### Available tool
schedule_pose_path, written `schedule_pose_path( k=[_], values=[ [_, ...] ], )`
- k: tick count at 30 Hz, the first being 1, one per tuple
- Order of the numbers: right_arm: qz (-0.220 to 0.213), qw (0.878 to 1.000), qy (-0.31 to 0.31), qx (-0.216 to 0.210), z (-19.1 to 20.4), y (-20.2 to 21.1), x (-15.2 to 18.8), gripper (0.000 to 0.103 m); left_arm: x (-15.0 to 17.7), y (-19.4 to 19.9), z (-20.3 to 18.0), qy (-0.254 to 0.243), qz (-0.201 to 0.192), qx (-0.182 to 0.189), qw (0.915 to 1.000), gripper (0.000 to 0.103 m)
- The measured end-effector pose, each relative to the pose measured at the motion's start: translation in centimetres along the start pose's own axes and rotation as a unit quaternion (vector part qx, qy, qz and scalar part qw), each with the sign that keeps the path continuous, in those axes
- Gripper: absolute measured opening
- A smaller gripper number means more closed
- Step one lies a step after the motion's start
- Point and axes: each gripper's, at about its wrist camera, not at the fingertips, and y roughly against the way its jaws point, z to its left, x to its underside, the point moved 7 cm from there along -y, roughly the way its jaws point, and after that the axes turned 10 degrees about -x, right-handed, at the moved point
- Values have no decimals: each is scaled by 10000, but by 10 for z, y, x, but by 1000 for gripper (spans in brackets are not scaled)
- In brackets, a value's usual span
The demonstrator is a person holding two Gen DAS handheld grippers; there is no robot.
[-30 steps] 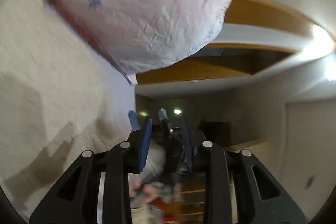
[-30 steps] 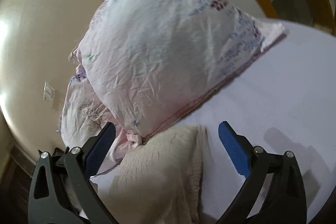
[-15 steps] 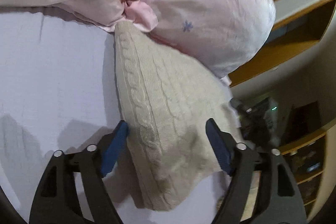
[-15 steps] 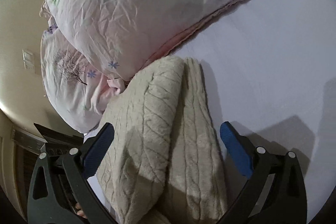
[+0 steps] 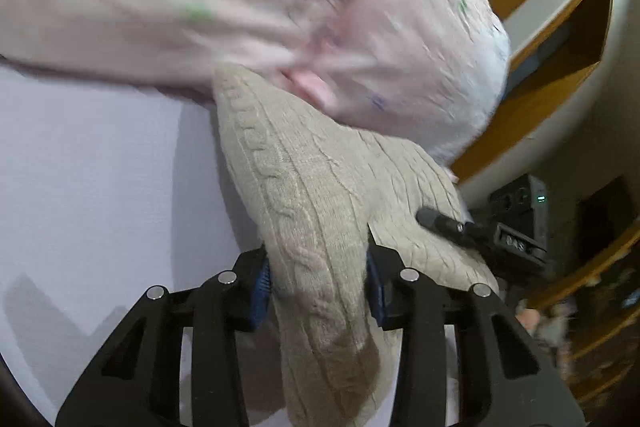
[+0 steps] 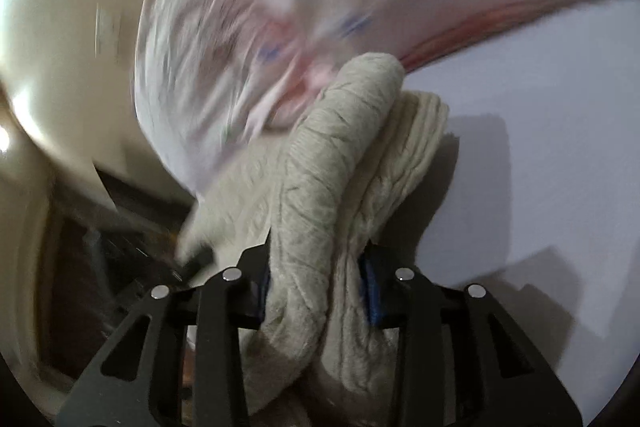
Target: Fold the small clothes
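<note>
A cream cable-knit sweater (image 5: pixel 312 195) lies bunched on a pale lilac bed sheet (image 5: pixel 100 187), its far end against a pink flowered pillow (image 5: pixel 280 7). My left gripper (image 5: pixel 318 287) is shut on a thick fold of the sweater. My right gripper (image 6: pixel 318 287) is shut on another fold of the same sweater (image 6: pixel 332 167). The tip of the right gripper (image 5: pixel 440 223) shows in the left wrist view, lying on the sweater's right side. Both views are blurred by motion.
The pink pillow (image 6: pixel 300 7) fills the far side in both views. The sheet (image 6: pixel 540 147) spreads out beside the sweater. A wooden headboard or shelf (image 5: pixel 560 39) and dark furniture (image 5: pixel 592 227) stand beyond the bed's edge.
Both grippers were open around the sweater half a second ago and have shut on its folds. The views have moved closer to the sweater.
</note>
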Motion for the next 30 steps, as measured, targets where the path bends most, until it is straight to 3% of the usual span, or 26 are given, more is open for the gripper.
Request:
schedule_pose_path(
  k=[2, 4, 7, 10, 12, 14, 16, 18, 19, 21, 22, 23, 25, 27, 28, 30],
  values=[
    [206, 9967, 330, 713, 3, -23, 0, 55, -3, 3, 24, -120, -29, -538, 9985, 48],
    [-180, 9927, 370, 1134, 2, -13, -6, 61, 0, 13, 49, -6, -141, -980, 9951, 50],
    [-1046, 9911, 121, 820, 7, 25, -19, 61, 4, 37, 64, 17, -377, -1121, 9930, 68],
    [-712, 9948, 56, 719, 10, 15, -21, 60, 13, 47, 61, 2, -468, -1107, 9927, 72],
    [-244, 9953, 115, 933, 6, -7, -18, 21, 21, 48, 49, -60, -479, -1142, 9923, 75],
    [-341, 9905, 201, 1314, 0, -16, -28, 13, 30, 49, 38, -210, -519, -1252, 9905, 77],
    [-669, 9854, -66, 1566, -15, -2, -40, 12, 39, 50, 20, -443, -642, -1480, 9859, 89],
    [-729, 9796, -86, 1873, -19, 2, -42, 14, 51, 55, 12, -669, -741, -1761, 9793, 97],
    [-732, 9770, 68, 2003, -17, 7, -36, 20, 55, 56, 9, -746, -749, -1859, 9769, 102],
    [-883, 9668, 462, 2354, -1, 18, -27, 42, 66, 55, 6, -895, -714, -2090, 9712, 102],
    [-1072, 9535, 754, 2713, 11, 33, -18, 77, 70, 53, 5, -941, -676, -2169, 9693, 102],
    [-1231, 9432, 929, 2944, 20, 44, -12, 100, 74, 51, 4, -981, -620, -2211, 9683, 102],
    [-1688, 9107, 1496, 3460, 39, 80, 10, 101, 83, 44, 3, -1037, -429, -2270, 9674, 102],
    [-1757, 8923, 1801, 3748, 52, 102, 43, 101, 90, 35, 3, -1090, -258, -2285, 9671, 102],
    [-1708, 8921, 1795, 3777, 50, 108, 56, 101, 93, 32, 3, -1098, -210, -2324, 9662, 102],
    [-1551, 9091, 1704, 3470, 49, 106, 81, 101, 98, 23, 4, -1105, -24, -2433, 9636, 102]
  ],
)
